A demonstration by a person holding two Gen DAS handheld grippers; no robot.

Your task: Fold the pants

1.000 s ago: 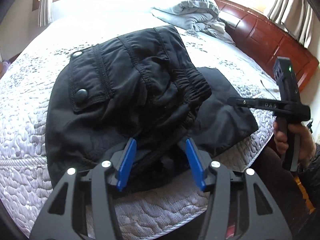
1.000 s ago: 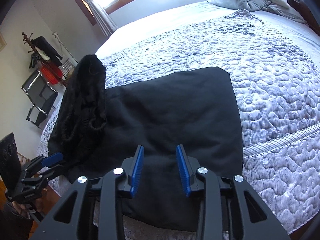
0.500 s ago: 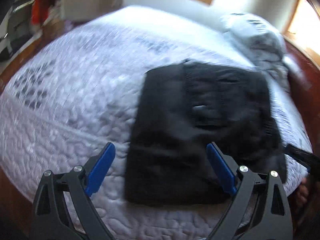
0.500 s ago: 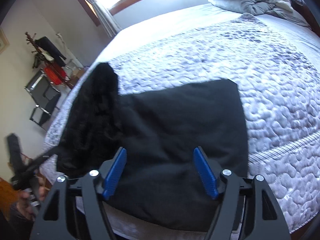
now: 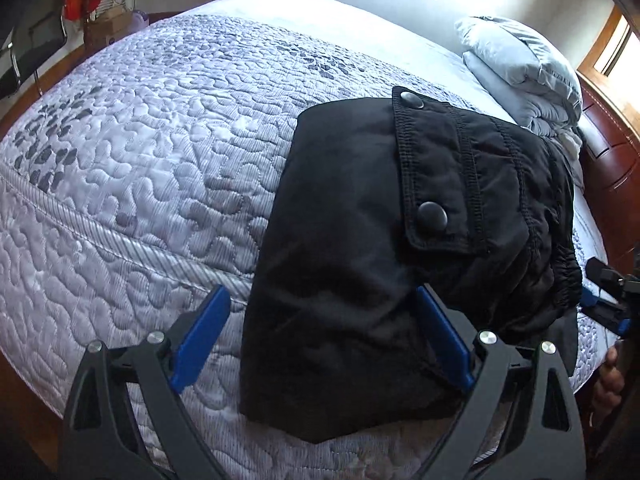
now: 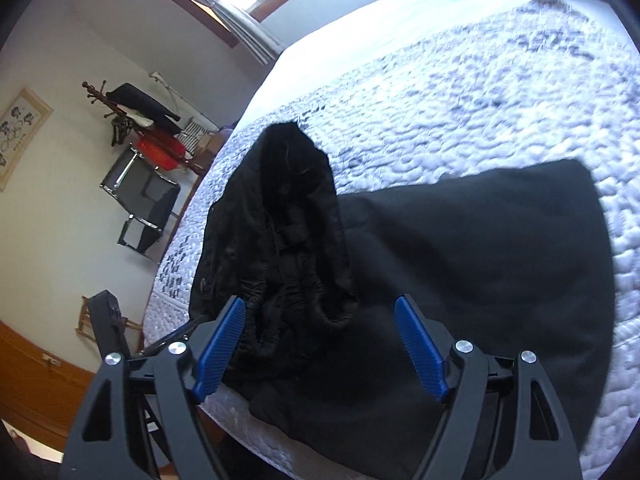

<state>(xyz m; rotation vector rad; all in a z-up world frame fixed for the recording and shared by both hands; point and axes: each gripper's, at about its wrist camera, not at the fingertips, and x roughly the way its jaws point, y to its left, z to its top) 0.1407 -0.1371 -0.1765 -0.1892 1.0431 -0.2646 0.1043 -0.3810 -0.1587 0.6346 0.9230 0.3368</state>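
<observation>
Black pants point(image 5: 360, 260) lie folded on the quilted bed point(image 5: 140, 160), the snap-buttoned pocket flap point(image 5: 436, 184) on top. My left gripper point(image 5: 322, 338) hovers over their near edge, wide open, its blue pads point(image 5: 200, 336) clear of the cloth. In the right wrist view the bunched elastic waistband point(image 6: 280, 240) stands up at the left of the flat folded part point(image 6: 480, 260). My right gripper point(image 6: 320, 348) hangs above the waistband's near end, its jaws opening, pads off the fabric. The right gripper point(image 5: 608, 300) also shows at the left view's right edge, with a hand point(image 5: 608, 372) below it.
A folded grey duvet point(image 5: 520, 72) lies at the head of the bed beside a red-brown wooden headboard point(image 5: 608, 168). A black chair point(image 6: 140, 208) and a coat rack point(image 6: 120, 112) stand by the wall past the bed's far side. The mattress edge runs just under both grippers.
Both grippers have opened wide; the left one has let go of the pants, which now lie folded. The left view swung left and rolled. The right gripper shifted toward the waistband.
</observation>
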